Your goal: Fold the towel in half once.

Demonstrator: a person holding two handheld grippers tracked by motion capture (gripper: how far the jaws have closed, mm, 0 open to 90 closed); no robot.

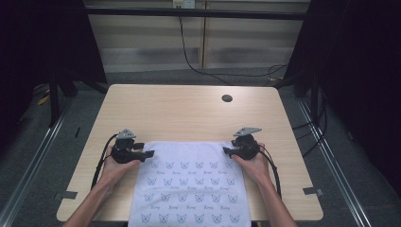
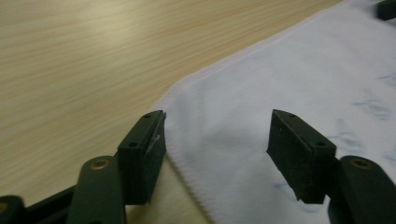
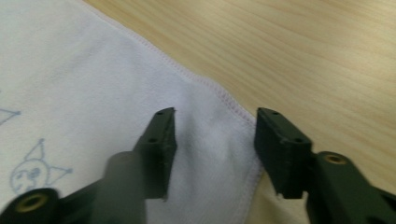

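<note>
High view: printed white cloth flat at lower centre of the wooden surface, one pair of tongs at each far corner.

Left tongs, then right tongs: both stand apart, straddling a corner hem, pads not pressing, nothing gripped. Judged: cloth spread, folding not yet begun. Surface otherwise bare, with a cable hole at upper right; dark drapes beside pale wall panels behind.
</note>
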